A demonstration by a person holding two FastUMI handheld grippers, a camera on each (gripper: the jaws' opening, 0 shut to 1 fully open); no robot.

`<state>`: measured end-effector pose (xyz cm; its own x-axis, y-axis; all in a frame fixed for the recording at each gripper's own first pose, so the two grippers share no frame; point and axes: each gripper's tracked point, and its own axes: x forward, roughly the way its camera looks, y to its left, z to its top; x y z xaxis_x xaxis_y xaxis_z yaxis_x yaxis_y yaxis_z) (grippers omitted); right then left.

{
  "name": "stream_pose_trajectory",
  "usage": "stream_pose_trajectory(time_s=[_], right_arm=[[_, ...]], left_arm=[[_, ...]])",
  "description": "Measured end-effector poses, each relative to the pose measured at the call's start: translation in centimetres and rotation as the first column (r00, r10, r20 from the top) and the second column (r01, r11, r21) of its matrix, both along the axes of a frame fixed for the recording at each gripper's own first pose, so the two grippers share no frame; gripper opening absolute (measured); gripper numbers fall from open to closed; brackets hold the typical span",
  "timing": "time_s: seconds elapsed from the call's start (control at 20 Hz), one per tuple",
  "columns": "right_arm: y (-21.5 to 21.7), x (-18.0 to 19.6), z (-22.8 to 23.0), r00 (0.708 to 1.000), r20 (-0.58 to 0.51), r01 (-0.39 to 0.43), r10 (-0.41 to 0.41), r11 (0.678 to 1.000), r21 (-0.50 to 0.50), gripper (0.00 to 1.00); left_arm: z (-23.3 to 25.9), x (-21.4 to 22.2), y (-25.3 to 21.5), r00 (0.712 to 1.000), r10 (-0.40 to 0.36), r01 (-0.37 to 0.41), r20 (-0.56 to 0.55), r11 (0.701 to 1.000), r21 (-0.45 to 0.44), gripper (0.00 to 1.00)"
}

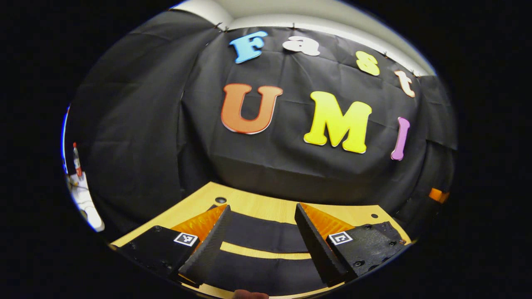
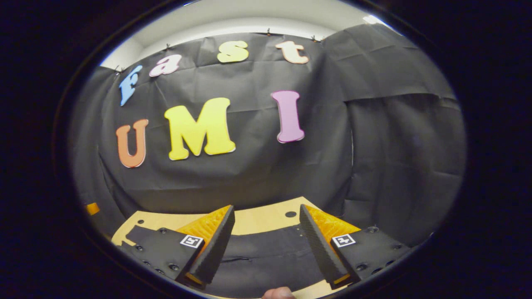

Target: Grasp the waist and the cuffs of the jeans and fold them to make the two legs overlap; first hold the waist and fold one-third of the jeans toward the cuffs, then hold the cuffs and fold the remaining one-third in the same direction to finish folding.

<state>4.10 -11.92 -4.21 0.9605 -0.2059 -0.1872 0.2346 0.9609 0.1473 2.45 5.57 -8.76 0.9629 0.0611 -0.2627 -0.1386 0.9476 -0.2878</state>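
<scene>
Now both hand-held grippers hover with fingers spread, left hand-held gripper [image 1: 262,243] and right hand-held gripper [image 2: 266,243], above dark denim jeans [image 1: 257,232] lying flat on the light wooden worktop [image 1: 257,205] (soft, floppy, fairly heavy cloth): pinch the thick waistband and cuff hems.

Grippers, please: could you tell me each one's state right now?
Left gripper: open, above the jeans.
Right gripper: open, holding nothing.
</scene>
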Motion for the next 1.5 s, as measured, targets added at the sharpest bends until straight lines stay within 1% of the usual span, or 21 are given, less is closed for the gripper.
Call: stream_pose_trajectory(time_s=[0.05,0.1,0.15,0.25,0.3,0.35,0.4,0.45,0.5,0.55,0.65,0.7,0.8,1.05,1.1,1.15,1.25,1.35,1.4,1.45,1.5], right_arm=[[-1.4,0.0,-0.6,1.000,-0.022,0.021,-0.020,1.000,0.022,0.94],[-2.6,-0.2,-1.3,0.999,-0.041,0.030,-0.028,0.998,0.050,0.99],[-3.7,-0.4,-2.3,0.996,-0.078,0.039,-0.032,0.996,0.082,0.94],[-5.5,-1.3,-4.9,0.988,-0.150,0.052,-0.031,0.990,0.133,0.94],[-6.7,-1.6,-6.1,0.983,-0.177,0.071,-0.042,0.984,0.161,0.99],[-7.7,-2.1,-7.3,0.977,-0.205,0.095,-0.054,0.976,0.196,0.94],[-8.8,-2.7,-8.7,0.970,-0.232,0.128,-0.074,0.965,0.228,0.99],[-9.7,-3.3,-10.2,0.961,-0.260,0.161,-0.094,0.954,0.252,0.94],[-10.5,-3.7,-11.7,0.952,-0.288,0.191,-0.108,0.942,0.277,0.98],[-10.9,-4.2,-13.1,0.941,-0.317,0.217,-0.117,0.928,0.303,0.98],[-11.2,-5.3,-15.9,0.920,-0.372,0.260,-0.121,0.901,0.348,0.98],[-11.6,-6.2,-17.2,0.910,-0.398,0.276,-0.121,0.890,0.362,0.98],[-11.8,-7.0,-18.9,0.895,-0.432,0.302,-0.112,0.865,0.400,0.98],[-11.4,-8.1,-22.6,0.864,-0.499,0.365,-0.071,0.771,0.522,0.98],[-11.6,-8.2,-23.4,0.858,-0.509,0.381,-0.073,0.755,0.534,0.98],[-11.7,-8.2,-24.0,0.853,-0.517,0.398,-0.075,0.735,0.550,0.98],[-12.3,-8.3,-24.9,0.846,-0.525,0.434,-0.089,0.687,0.583,0.98],[-13.4,-7.8,-25.8,0.838,-0.534,0.472,-0.113,0.641,0.605,0.98],[-13.9,-7.4,-26.2,0.836,-0.534,0.487,-0.127,0.619,0.616,0.98],[-14.5,-7.2,-26.5,0.833,-0.535,0.500,-0.139,0.604,0.621,0.98],[-15.2,-7.1,-26.8,0.830,-0.536,0.510,-0.152,0.595,0.621,0.98]], left_arm=[[-0.9,-0.5,0.6,0.999,0.024,-0.025,-0.035,0.998,-0.051,0.99],[-2.1,-0.8,1.4,0.996,0.055,-0.061,-0.071,0.993,-0.098,0.98],[-3.5,-1.4,2.1,0.989,0.082,-0.098,-0.123,0.987,-0.130,0.97],[-5.9,-2.4,3.7,0.974,0.131,-0.168,-0.186,0.967,-0.194,0.99],[-7.3,-3.1,4.4,0.964,0.151,-0.205,-0.219,0.946,-0.253,0.98],[-8.8,-3.9,5.2,0.949,0.172,-0.254,-0.265,0.915,-0.315,0.98],[-10.3,-4.8,5.6,0.930,0.192,-0.300,-0.313,0.888,-0.349,0.99],[-11.9,-5.7,6.4,0.912,0.207,-0.337,-0.353,0.871,-0.358,0.99],[-13.4,-6.8,7.3,0.898,0.217,-0.365,-0.383,0.853,-0.372,0.99],[-14.5,-7.9,7.5,0.883,0.220,-0.393,-0.414,0.829,-0.398,0.99],[-16.4,-9.1,7.7,0.857,0.221,-0.447,-0.466,0.770,-0.456,0.99],[-17.1,-9.5,7.6,0.840,0.223,-0.478,-0.494,0.735,-0.481,0.99],[-18.4,-10.4,7.5,0.815,0.224,-0.523,-0.535,0.683,-0.510,0.99],[-20.4,-11.9,7.9,0.774,0.214,-0.590,-0.596,0.585,-0.557,0.99],[-20.8,-11.9,8.1,0.771,0.213,-0.596,-0.600,0.572,-0.563,0.99],[-21.0,-11.7,8.2,0.770,0.210,-0.598,-0.603,0.567,-0.566,0.99],[-21.6,-11.4,8.5,0.771,0.200,-0.598,-0.605,0.557,-0.577,0.99],[-22.2,-11.0,8.7,0.765,0.193,-0.605,-0.614,0.542,-0.583,0.99],[-22.0,-10.7,8.9,0.769,0.200,-0.604,-0.607,0.536,-0.589,0.99],[-22.2,-10.3,9.0,0.771,0.197,-0.602,-0.606,0.536,-0.592,1.00],[-22.3,-10.1,9.2,0.773,0.193,-0.600,-0.604,0.534,-0.596,0.98]])
